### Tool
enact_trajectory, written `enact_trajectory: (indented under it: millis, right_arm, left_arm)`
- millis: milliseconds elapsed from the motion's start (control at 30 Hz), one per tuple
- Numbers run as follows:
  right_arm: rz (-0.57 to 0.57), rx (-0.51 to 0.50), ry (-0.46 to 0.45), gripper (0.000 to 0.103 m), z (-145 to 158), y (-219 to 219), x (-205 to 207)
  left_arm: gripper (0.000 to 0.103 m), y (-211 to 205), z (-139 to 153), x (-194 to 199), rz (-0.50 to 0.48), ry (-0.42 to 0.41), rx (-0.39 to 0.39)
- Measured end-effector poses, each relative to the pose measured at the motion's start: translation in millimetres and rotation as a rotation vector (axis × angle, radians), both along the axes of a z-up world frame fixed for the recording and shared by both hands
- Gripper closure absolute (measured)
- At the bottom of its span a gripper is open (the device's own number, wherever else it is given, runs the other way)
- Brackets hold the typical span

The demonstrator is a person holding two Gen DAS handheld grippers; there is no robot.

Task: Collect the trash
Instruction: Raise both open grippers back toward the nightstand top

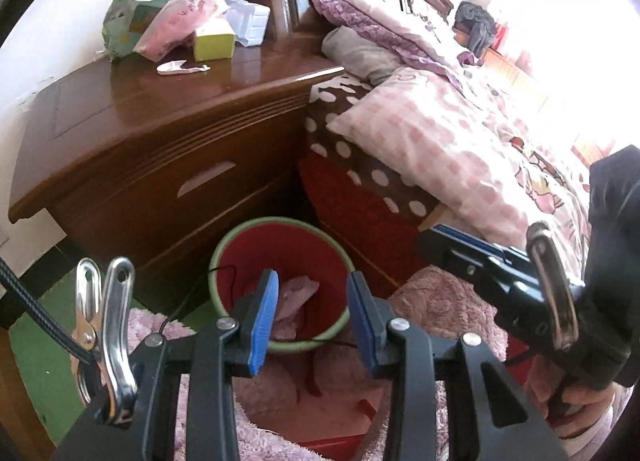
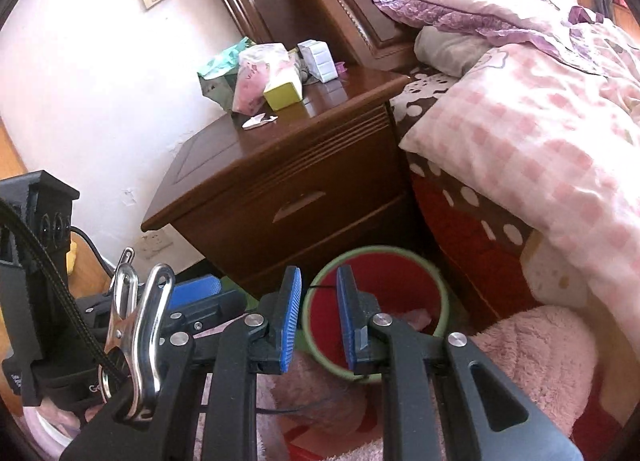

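Left wrist view: two grippers are seen, the left gripper (image 1: 312, 317) with blue pads apart and nothing between them, and the right gripper (image 2: 318, 319) likewise parted and empty. One red bin (image 1: 280, 261) stands upright on the floor beside one nightstand (image 1: 160, 133), its mouth facing up, partly hidden by the fingers; pink trash (image 1: 296, 297) lies inside, hard to make out. On the nightstand, one white scrap (image 1: 182, 68) lies flat, long axis across the top, before about five packets (image 1: 180, 21).
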State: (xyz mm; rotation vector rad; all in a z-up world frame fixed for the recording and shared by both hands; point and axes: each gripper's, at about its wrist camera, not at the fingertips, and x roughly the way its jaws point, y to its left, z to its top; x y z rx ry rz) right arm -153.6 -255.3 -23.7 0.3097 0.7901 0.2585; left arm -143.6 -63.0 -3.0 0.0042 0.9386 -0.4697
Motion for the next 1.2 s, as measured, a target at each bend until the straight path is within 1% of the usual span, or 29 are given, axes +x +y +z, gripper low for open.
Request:
enact_trajectory:
  millis: [133, 267, 500, 667, 800, 867, 1033, 1200]
  right_arm:
    - [0.023, -0.005, -0.003, 0.084, -3, 5, 2]
    - [0.029, 0.004, -0.006, 0.084, -5, 5, 4]
    - [0.034, 0.026, -0.015, 0.084, -9, 4, 10]
    - [0.041, 0.024, -0.023, 0.084, -8, 2, 16]
    - [0.043, 0.012, -0.027, 0.083, -4, 2, 27]
    - [0.044, 0.011, -0.027, 0.081, -2, 2, 33]
    - [0.052, 0.025, -0.038, 0.079, 5, 0, 50]
    - [0.071, 0.025, -0.052, 0.078, 15, 3, 76]
  left_arm:
    - [0.066, 5, 0, 7, 0.03, -0.004, -0.001]
    - [0.066, 8, 1, 13, 0.049, -0.023, 0.015]
    - [0.066, 13, 7, 24, 0.069, -0.065, 0.044]
    - [0.066, 15, 12, 37, 0.084, -0.076, 0.047]
    - [0.066, 18, 21, 51, 0.094, -0.097, 0.051]
    - [0.066, 19, 26, 58, 0.095, -0.108, 0.051]
    - [0.066, 28, 42, 80, 0.118, -0.141, 0.043]
    - [0.066, 39, 54, 109, 0.154, -0.156, 0.034]
